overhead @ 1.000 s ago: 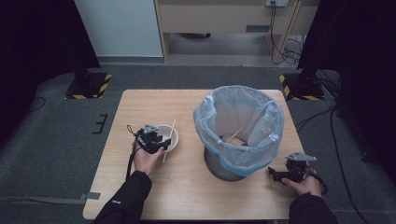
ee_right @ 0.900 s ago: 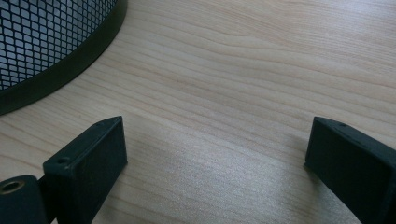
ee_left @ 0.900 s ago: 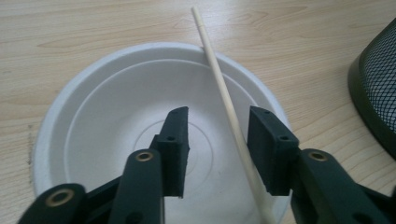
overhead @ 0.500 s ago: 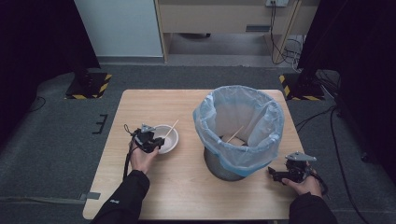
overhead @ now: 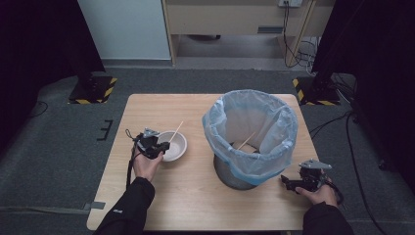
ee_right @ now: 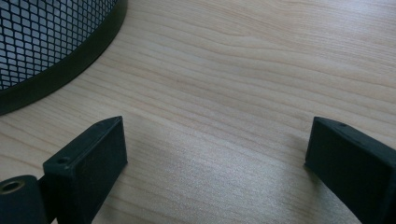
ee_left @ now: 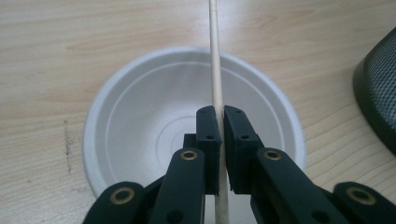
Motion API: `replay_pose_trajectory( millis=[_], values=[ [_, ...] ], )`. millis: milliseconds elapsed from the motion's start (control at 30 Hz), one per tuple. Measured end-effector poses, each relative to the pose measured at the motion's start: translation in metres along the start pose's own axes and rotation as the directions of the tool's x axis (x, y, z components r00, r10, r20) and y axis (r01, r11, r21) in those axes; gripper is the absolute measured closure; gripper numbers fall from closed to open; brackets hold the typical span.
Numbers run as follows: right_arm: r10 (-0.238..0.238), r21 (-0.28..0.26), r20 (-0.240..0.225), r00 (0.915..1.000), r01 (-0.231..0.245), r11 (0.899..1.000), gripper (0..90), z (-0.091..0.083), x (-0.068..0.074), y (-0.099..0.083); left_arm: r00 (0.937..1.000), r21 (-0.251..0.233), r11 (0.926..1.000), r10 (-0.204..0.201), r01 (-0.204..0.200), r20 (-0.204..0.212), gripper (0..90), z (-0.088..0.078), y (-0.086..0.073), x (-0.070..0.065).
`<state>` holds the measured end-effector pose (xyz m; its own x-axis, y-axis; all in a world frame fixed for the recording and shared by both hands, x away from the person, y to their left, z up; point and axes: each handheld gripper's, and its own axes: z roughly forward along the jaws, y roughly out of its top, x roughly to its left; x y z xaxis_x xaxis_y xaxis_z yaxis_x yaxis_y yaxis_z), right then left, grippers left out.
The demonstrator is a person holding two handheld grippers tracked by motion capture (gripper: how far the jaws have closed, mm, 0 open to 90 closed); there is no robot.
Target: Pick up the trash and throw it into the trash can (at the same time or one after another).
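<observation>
The left hand-held gripper (ee_left: 219, 154) has just closed its jaws on a thin wooden stick (ee_left: 215, 56), and the pads now pinch it about halfway along, right over the white bowl (ee_left: 140, 140). From the high view the stick (overhead: 176, 131) slants up and away from the bowl (overhead: 176, 144), its far end past the rim above the desk (overhead: 161, 107). The grip sits low on the stick, I'd judge so that it can be lifted clear of the bowl and carried across to the bin (overhead: 250, 134), whose blue liner is folded over the rim and where 1 similar stick (overhead: 246, 140) already leans inside. The bowl stands just left of the bin, near but not touching it.

The left hand (overhead: 146, 164) rests on the desk with the forearm coming straight in from the near edge, the gripper (overhead: 155, 146) pointing level toward the bowl.

The right hand-held gripper (ee_right: 215, 154) lies low over bare wood beside the bin's mesh base (ee_right: 51, 42), jaws spread wide and holding nothing. It looks parked; the right hand (overhead: 315, 193) rests near the desk's front corner.
</observation>
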<state>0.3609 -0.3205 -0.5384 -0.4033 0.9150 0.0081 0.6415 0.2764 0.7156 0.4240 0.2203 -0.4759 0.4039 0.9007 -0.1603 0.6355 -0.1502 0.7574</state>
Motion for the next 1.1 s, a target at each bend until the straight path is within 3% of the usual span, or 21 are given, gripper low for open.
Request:
replay_pose_trajectory(
  millis=[233, 433, 767, 1100],
  values=[
    [0.0, 0.0, 0.0, 1.0, 0.0, 1.0, 5.6, 0.0, 0.0, 0.0, 0.9997, -0.073, 0.9972, -0.017, 0.018, 0.019, 85.1, -0.019, 0.009, 0.003],
    [0.0, 0.0, 0.0, 1.0, 0.0, 1.0, 5.6, 0.0, 0.0, 0.0, 0.9986, -0.151, 0.9882, -0.02, 0.027, 0.05, 85.1, -0.038, 0.02, 0.0],
    [0.0, 0.0, 0.0, 1.0, 0.0, 1.0, 5.6, 0.0, 0.0, 0.0, 0.9968, -0.248, 0.9688, 0.011, 0.009, 0.079, 85.0, -0.064, 0.037, -0.01],
    [0.0, 0.0, 0.0, 1.0, 0.0, 1.0, 5.6, 0.0, 0.0, 0.0, 0.9945, -0.338, 0.941, 0.041, -0.006, 0.097, 85.1, -0.087, 0.049, -0.018]
  ],
)
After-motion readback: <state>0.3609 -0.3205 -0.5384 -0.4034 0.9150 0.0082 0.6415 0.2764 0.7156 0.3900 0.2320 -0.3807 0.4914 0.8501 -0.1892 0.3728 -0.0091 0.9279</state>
